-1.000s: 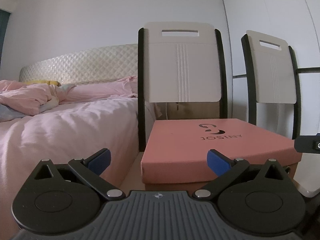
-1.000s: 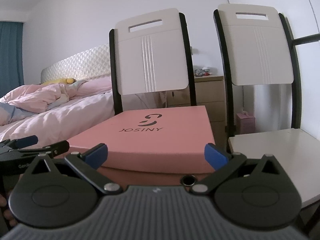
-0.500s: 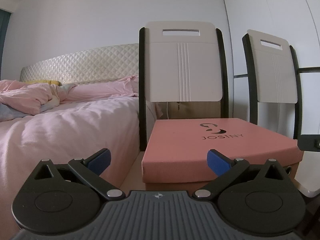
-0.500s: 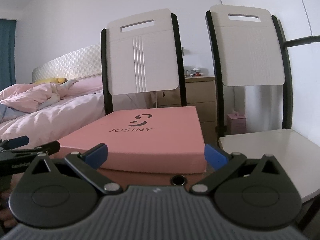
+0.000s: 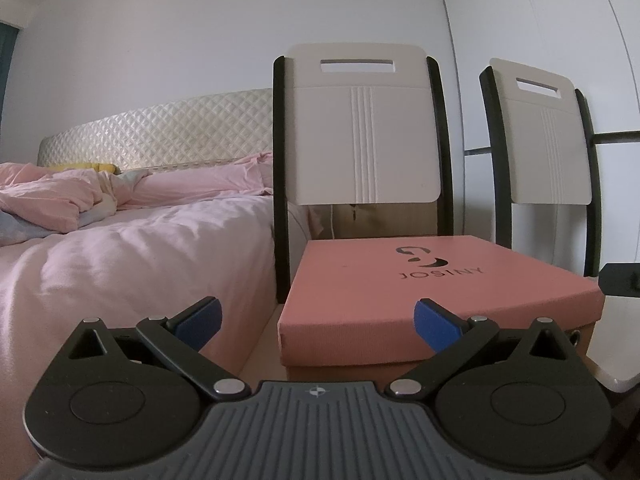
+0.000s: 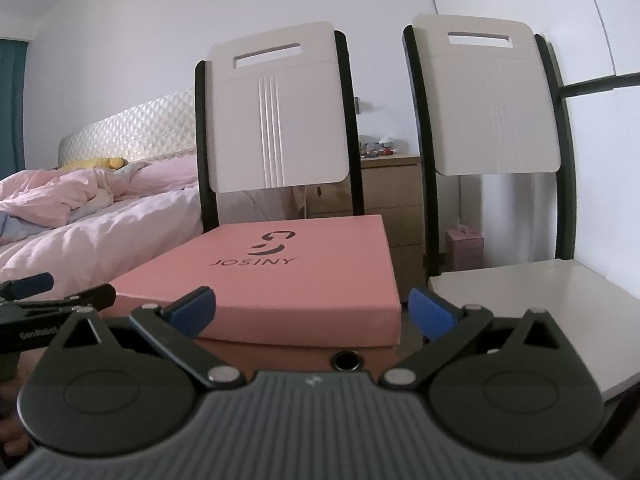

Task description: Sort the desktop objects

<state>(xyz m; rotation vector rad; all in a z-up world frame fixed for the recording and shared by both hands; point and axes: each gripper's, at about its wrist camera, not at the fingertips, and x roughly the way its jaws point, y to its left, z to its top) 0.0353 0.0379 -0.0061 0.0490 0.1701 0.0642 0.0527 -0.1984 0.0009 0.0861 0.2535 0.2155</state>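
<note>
A pink shoe box marked JOSINY lies closed on the seat of a white chair with a black frame. It also shows in the right wrist view. My left gripper is open and empty, just short of the box's near left corner. My right gripper is open and empty, just short of the box's near right corner. The left gripper shows at the left edge of the right wrist view.
A second white chair stands to the right with a bare seat. A bed with pink bedding lies to the left. A wooden nightstand and a small pink box sit behind the chairs.
Both grippers have shifted slightly: the right one to the left, so the box and chairs sit further right in its view. Jaws stay open.
</note>
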